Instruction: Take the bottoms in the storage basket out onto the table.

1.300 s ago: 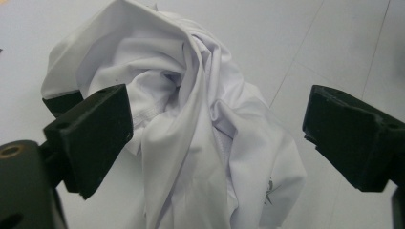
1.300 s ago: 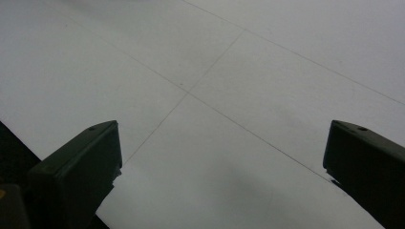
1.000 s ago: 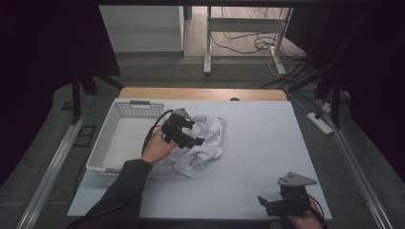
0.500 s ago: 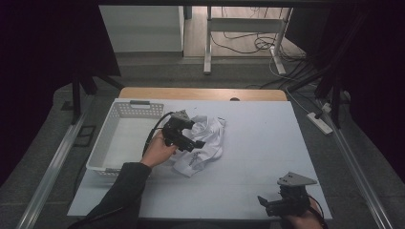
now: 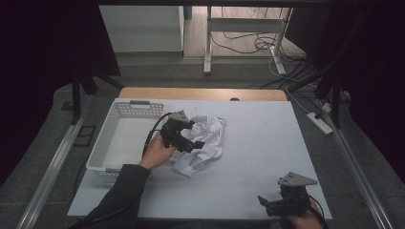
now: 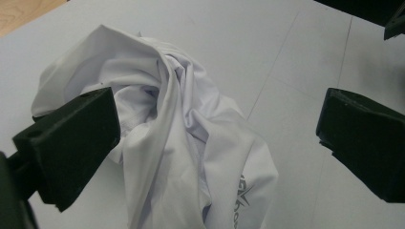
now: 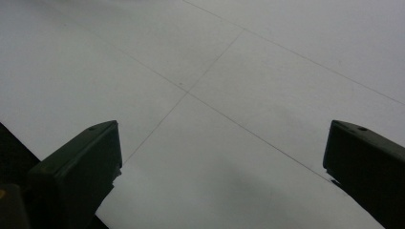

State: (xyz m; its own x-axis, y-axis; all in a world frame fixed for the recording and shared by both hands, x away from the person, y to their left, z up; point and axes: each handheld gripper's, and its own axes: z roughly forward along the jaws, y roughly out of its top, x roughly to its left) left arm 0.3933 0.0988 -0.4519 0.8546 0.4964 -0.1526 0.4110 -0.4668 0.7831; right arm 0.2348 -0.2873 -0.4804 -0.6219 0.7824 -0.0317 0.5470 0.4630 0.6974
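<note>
— Where was the shirt?

— The white shirt lay crumpled on the white table, toward its left half, just beside the white basket and outside it. A grey print showed on the fold nearest me in the left gripper view.

— And your left gripper?

— I had the left gripper over the heap's left edge. Its jaws were spread wide, one on either side of the cloth; in the left gripper view, one jaw sat against the fabric's edge and the other stood clear over bare table. Nothing was pinched.

— The right one?

— The right gripper was near the table's front right corner, well apart from the shirt. Its jaws gaped too, with bare tabletop between them.

— Anything else?

— A wooden strip ran along the table's far edge, and cables lay on the floor beyond.
</note>
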